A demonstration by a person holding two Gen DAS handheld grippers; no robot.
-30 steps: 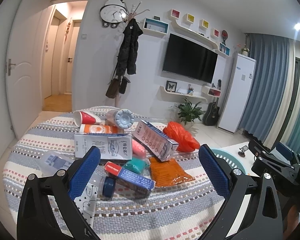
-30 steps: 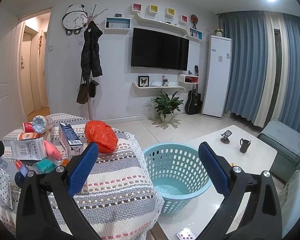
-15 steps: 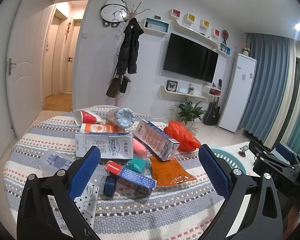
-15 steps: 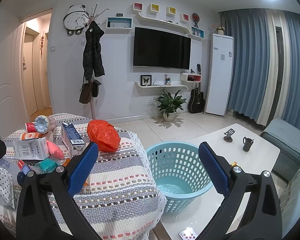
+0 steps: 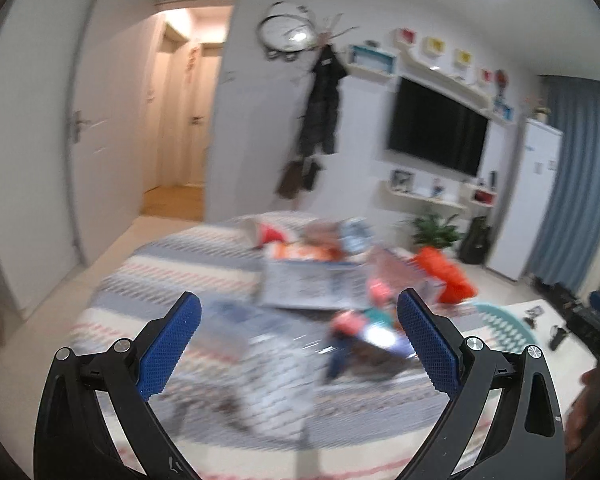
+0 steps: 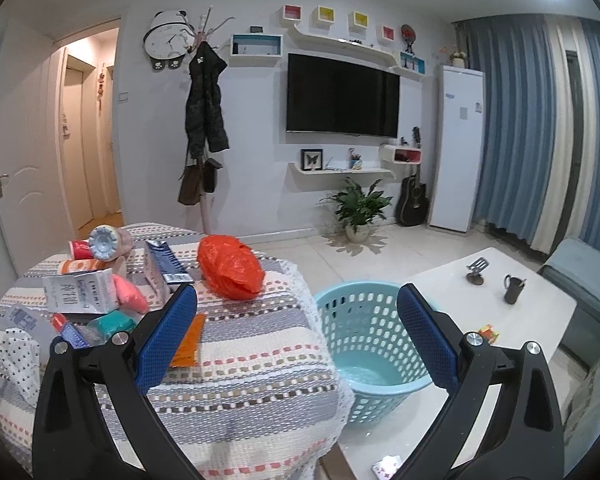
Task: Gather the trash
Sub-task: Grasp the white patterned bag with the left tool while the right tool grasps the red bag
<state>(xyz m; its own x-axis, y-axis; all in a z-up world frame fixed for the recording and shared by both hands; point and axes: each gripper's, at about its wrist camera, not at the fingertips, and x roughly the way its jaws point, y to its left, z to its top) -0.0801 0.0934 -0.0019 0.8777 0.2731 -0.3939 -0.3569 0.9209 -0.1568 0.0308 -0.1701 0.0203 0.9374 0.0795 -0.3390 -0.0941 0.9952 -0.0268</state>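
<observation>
Left gripper (image 5: 298, 342), nearest in its own view: jaws wide apart, nothing between the blue pads (image 5: 168, 346); the view is motion-blurred. Right gripper (image 6: 296, 340): jaws likewise wide apart and empty. Beyond both lies the table with a striped woven cloth (image 6: 236, 364), bearing the trash. Near the left edge: a polka-dot wrapper (image 6: 20, 356). Farther in: an orange flat packet (image 6: 188, 340), partly hidden behind the right gripper's left pad; a teal item (image 6: 112, 324); a white carton (image 6: 80, 292) touching a pink object (image 6: 130, 298). Farther still: a blue-and-white box (image 6: 166, 266) and a crumpled orange plastic bag (image 6: 230, 266) near the table's right edge. Right of the table, a light-blue perforated basket (image 6: 376, 332) stands on a white low table (image 6: 540, 312), holding no visible trash. Far wall: a television (image 6: 342, 96).
</observation>
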